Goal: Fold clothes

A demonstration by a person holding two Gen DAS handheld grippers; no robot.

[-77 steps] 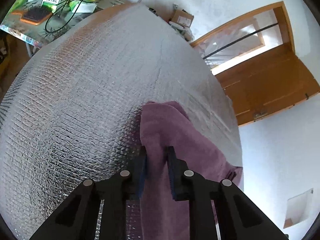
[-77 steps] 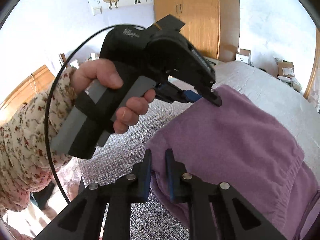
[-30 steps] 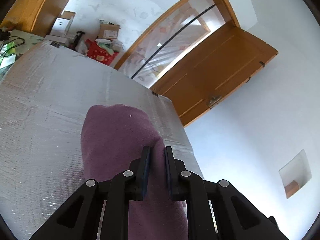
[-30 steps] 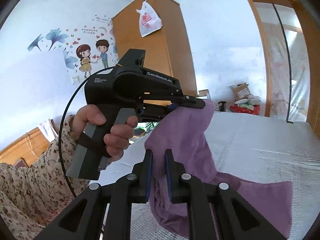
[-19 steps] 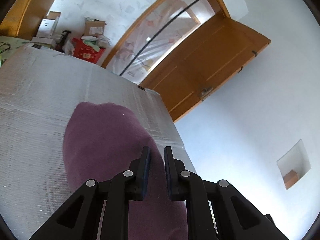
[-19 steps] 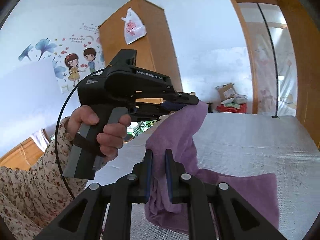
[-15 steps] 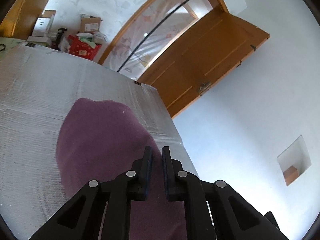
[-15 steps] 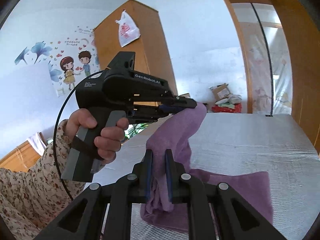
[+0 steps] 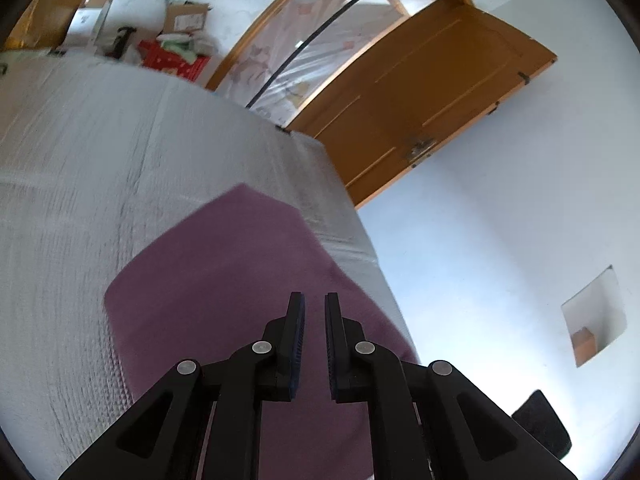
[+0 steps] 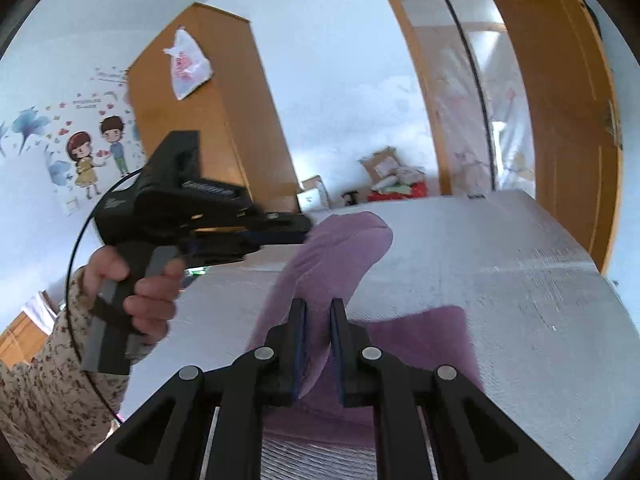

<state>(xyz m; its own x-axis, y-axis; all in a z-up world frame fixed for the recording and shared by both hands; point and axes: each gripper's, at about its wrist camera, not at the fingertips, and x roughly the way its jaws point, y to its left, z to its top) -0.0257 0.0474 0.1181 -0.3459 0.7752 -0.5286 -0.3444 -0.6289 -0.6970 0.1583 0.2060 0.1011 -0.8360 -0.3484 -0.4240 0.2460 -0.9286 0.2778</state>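
Both claws raised over the bed [image 9: 80, 152], each pinching the purple cloth [image 9: 224, 272]. Left claw [image 9: 314, 312]: jaws nearly together, cloth running up between them. Right claw [image 10: 317, 312]: same, clamped on a raised fold. The cloth [image 10: 340, 248] hangs as a ridge between our two grips; its far part lies flat on the silver bed cover.

Risks, as we judge them: grips sit near the cloth's edge, so a quick pull could slip it free from one claw. Uneven height between claws would skew the fold. Cloth lies near the bed's right edge; dragging it that way could tip it off.
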